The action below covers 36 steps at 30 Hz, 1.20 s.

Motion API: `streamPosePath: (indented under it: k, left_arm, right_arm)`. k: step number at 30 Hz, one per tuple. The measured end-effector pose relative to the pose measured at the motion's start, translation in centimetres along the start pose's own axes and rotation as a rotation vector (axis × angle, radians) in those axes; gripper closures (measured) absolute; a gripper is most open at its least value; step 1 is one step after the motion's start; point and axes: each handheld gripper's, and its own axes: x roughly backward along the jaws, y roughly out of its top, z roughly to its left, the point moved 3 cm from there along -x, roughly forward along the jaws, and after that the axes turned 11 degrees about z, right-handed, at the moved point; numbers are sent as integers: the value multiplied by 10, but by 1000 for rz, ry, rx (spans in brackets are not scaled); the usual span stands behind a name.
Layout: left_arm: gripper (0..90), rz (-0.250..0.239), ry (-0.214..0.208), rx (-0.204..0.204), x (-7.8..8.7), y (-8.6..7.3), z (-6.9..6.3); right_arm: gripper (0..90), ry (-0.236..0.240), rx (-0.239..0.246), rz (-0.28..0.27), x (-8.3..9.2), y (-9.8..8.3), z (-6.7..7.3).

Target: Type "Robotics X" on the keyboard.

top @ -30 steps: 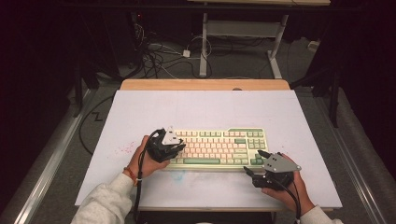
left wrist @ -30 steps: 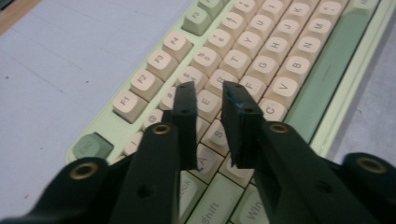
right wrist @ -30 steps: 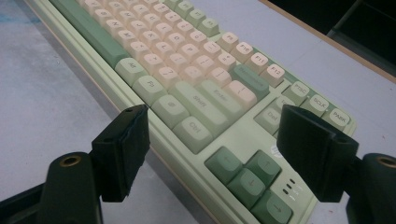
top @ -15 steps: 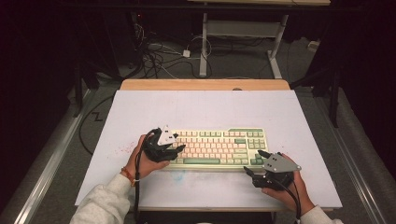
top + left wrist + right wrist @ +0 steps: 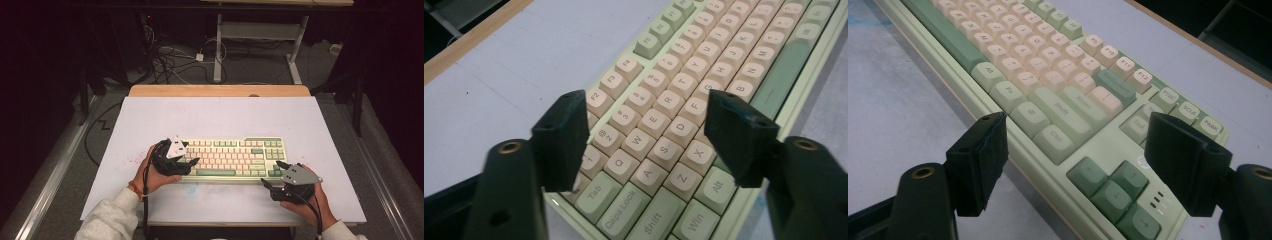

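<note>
**Keyboard between two open grippers**

Left gripper (image 5: 186, 161): jaws just been opening, now wide over the Q–Z keys, nothing clamped. Keyboard (image 5: 235, 157): pale green case, cream letter keys, darker green modifiers and arrows; lies flat near the white table's (image 5: 220, 120) front edge. Right gripper (image 5: 272, 176): jaws apart at the arrow-key corner, gripping nothing.
</note>
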Motion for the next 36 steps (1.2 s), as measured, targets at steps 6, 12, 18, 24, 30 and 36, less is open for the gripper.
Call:
streamPosePath:
  k: [6, 12, 18, 24, 30, 36]
  left_arm:
    - [172, -34, -15, 16, 5, -2, -3]
    - [159, -35, -4, 18, 8, -9, -5]
    - [348, -15, -7, -4, 5, -7, -14]
    - [717, -20, -90, -26, 3, 0, -20]
    - [868, 2, -117, -93, -2, 8, -30]
    - [877, -2, -140, -106, -5, 19, -31]
  right_arm:
    - [254, -2, 0, -4, 1, 0, -1]
    - [254, -1, 0, -4, 1, 0, 0]
    - [254, -1, -1, -7, 2, 1, 0]
    - [254, -2, -1, -7, 2, 0, 0]
    - [254, -3, -1, -8, 2, 1, 0]
    - [254, 0, 0, -3, 0, 1, 1]
